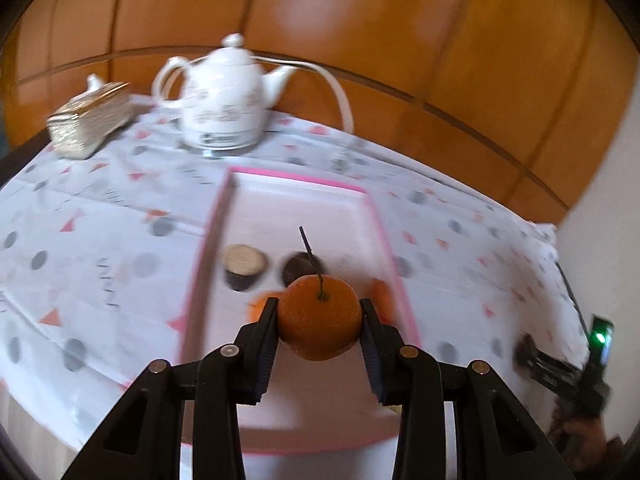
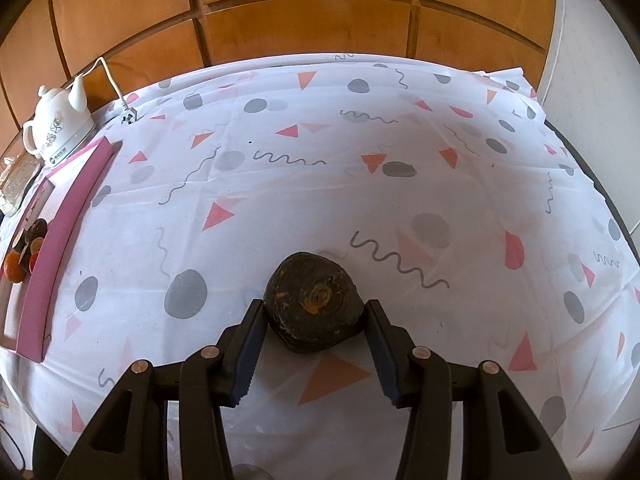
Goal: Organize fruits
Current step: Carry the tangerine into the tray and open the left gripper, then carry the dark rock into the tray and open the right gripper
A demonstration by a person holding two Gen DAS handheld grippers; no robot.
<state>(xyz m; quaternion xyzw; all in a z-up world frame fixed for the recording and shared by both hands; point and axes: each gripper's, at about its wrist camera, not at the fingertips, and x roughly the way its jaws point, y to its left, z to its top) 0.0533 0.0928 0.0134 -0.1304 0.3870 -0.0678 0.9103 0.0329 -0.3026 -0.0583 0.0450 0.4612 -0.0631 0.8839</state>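
On the table [image 2: 320, 184] with its patterned cloth, our left gripper [image 1: 319, 322] pinches an orange [image 1: 318, 316] between its fingers over the pink-rimmed tray [image 1: 376, 216]. Our right gripper [image 2: 314, 322] has its fingers clamped on a dark fruit [image 2: 312, 304] resting on the cloth. Farther back we see a white teapot [image 1: 222, 100] before wooden panels [image 1: 360, 20].

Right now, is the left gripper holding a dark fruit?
No, the left gripper is clamped on an orange tangerine with a stem.
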